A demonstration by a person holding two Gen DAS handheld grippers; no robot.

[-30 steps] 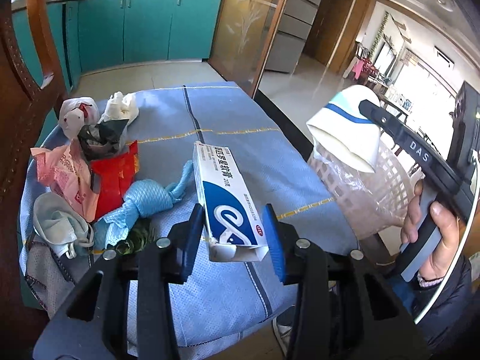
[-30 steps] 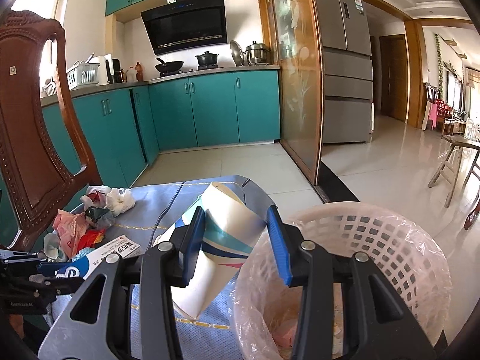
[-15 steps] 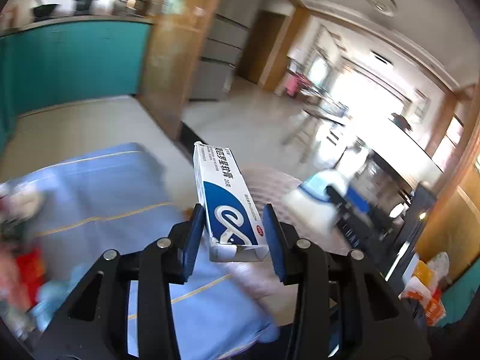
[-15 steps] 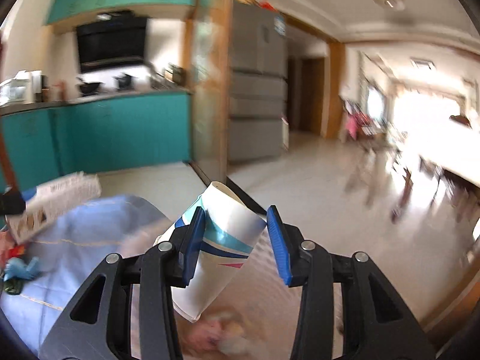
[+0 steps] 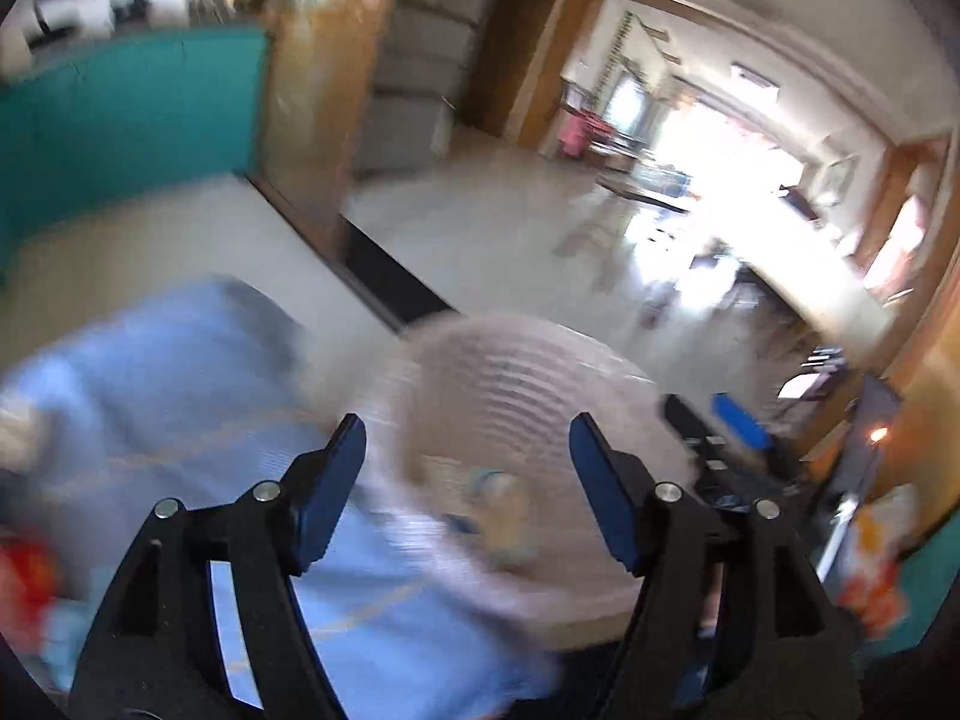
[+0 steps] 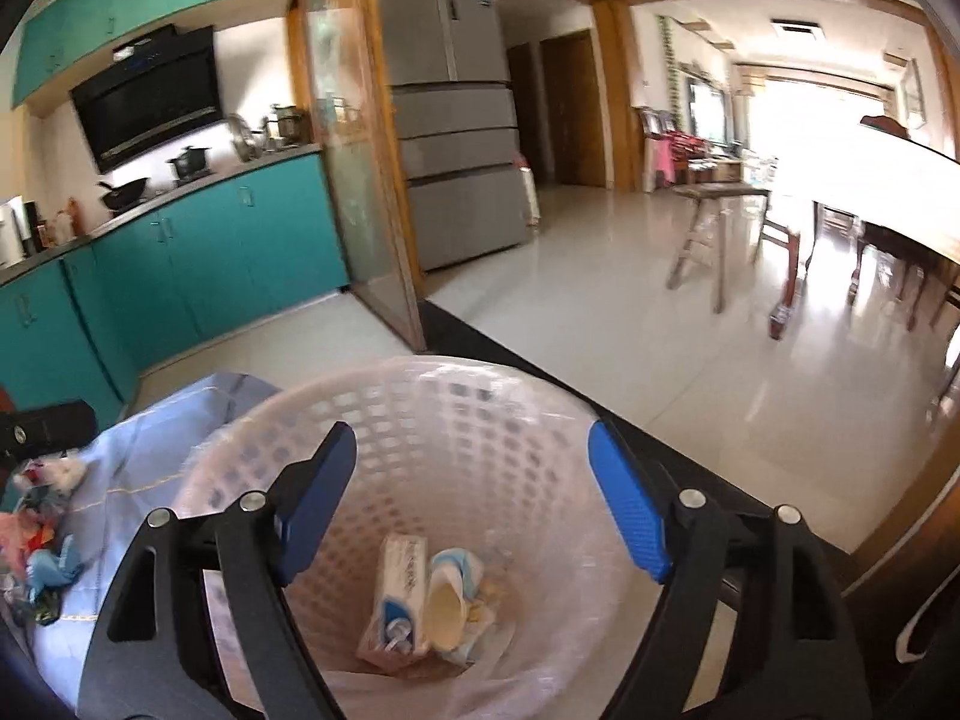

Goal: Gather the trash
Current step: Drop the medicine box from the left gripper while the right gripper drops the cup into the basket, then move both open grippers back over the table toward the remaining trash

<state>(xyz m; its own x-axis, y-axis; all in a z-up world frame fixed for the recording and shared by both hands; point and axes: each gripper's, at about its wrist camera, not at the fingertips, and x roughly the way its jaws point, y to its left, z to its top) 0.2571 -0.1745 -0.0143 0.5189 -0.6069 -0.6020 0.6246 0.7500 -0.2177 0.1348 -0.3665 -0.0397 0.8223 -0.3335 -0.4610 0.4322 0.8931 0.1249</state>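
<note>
A white lattice waste basket [image 6: 456,420] lined with clear plastic stands beside the blue-clothed table [image 6: 162,438]. At its bottom lie the white and blue carton [image 6: 399,588] and the paper cup [image 6: 447,594]. My right gripper [image 6: 468,498] hangs over the basket, its jaws opening, nothing between them. The left wrist view is blurred: my left gripper [image 5: 465,486] also hovers at the basket [image 5: 528,396], jaws opening and empty. Remaining trash [image 6: 42,534] lies on the cloth at the far left.
Teal kitchen cabinets [image 6: 198,264] and a glass sliding door [image 6: 360,180] stand behind the table. A grey fridge [image 6: 456,120] is beyond. Tiled floor stretches right toward a wooden stool [image 6: 708,228] and a dining table [image 6: 888,222].
Both grippers swung from the table to over the basket and opened. The carton left the left gripper and the paper cup left the right; both now lie in the basket.
</note>
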